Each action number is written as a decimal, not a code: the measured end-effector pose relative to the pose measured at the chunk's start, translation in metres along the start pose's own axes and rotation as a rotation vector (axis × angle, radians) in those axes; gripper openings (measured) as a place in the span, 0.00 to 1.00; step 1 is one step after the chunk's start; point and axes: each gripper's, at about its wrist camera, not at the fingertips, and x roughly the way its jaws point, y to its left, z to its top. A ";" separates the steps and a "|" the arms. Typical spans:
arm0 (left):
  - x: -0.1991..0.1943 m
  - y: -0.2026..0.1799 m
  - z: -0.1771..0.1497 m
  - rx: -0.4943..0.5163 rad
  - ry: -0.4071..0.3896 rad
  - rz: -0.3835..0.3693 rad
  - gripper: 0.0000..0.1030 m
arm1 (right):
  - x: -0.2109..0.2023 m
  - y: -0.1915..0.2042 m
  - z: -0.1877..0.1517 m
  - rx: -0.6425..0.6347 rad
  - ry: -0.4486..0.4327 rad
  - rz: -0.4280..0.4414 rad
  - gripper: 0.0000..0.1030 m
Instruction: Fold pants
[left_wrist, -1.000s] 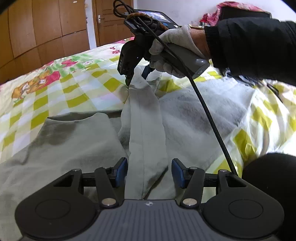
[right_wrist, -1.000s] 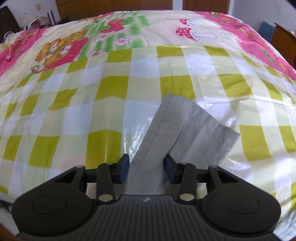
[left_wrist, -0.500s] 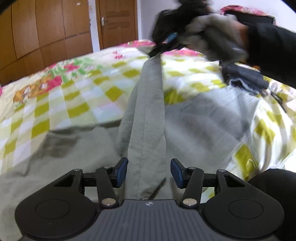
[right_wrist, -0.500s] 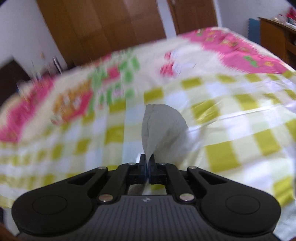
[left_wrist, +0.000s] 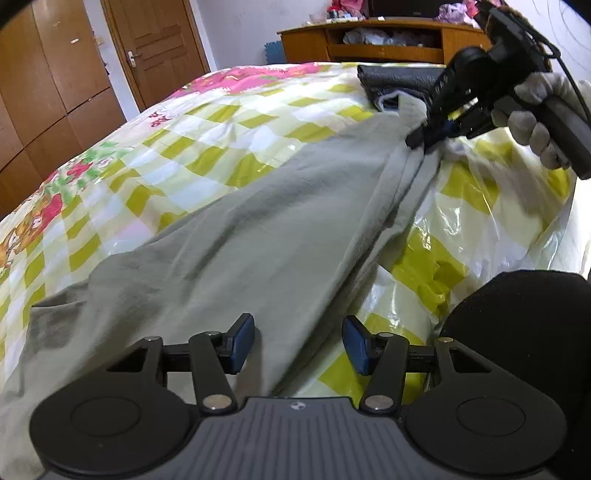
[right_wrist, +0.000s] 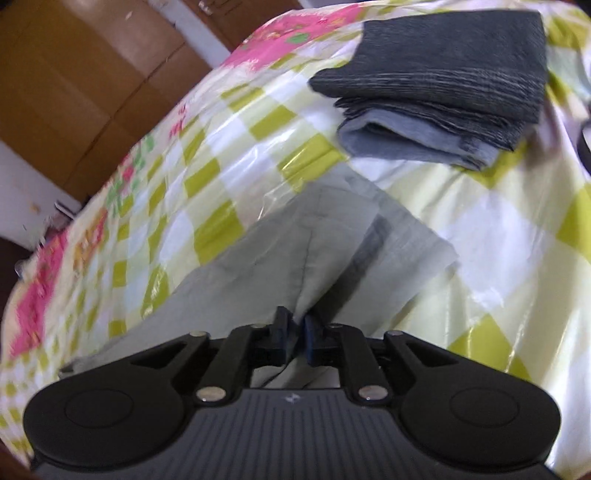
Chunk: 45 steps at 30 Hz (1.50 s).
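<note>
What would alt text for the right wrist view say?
The right gripper is shut on grey pants, lifting their edge off a bed with a yellow checked cover. A folded dark garment lies beyond the pants.

I have a bed (left_wrist: 236, 110) under both cameras, covered by a glossy sheet in yellow-green and white checks with pink and green cartoon prints toward its far side, the surface crinkled and shiny like plastic. The grey-green pants (left_wrist: 258, 240) lie spread across the near part of the bed, one end lifted off the sheet and bunched in the right claw (right_wrist: 295, 328), the rest flat with soft creases. Near the far edge I see a folded dark grey garment (right_wrist: 443, 85) resting on the checks, just beyond the pants' raised end and apart from it.
</note>
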 end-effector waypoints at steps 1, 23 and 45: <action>0.001 0.000 0.001 -0.004 0.004 -0.001 0.63 | -0.001 -0.001 0.002 0.004 -0.011 0.010 0.23; 0.008 -0.016 0.015 -0.011 -0.071 -0.180 0.63 | 0.004 0.025 0.034 -0.111 0.090 -0.169 0.50; 0.016 -0.025 0.019 0.062 -0.091 -0.110 0.63 | -0.013 0.005 0.025 0.004 0.104 -0.123 0.48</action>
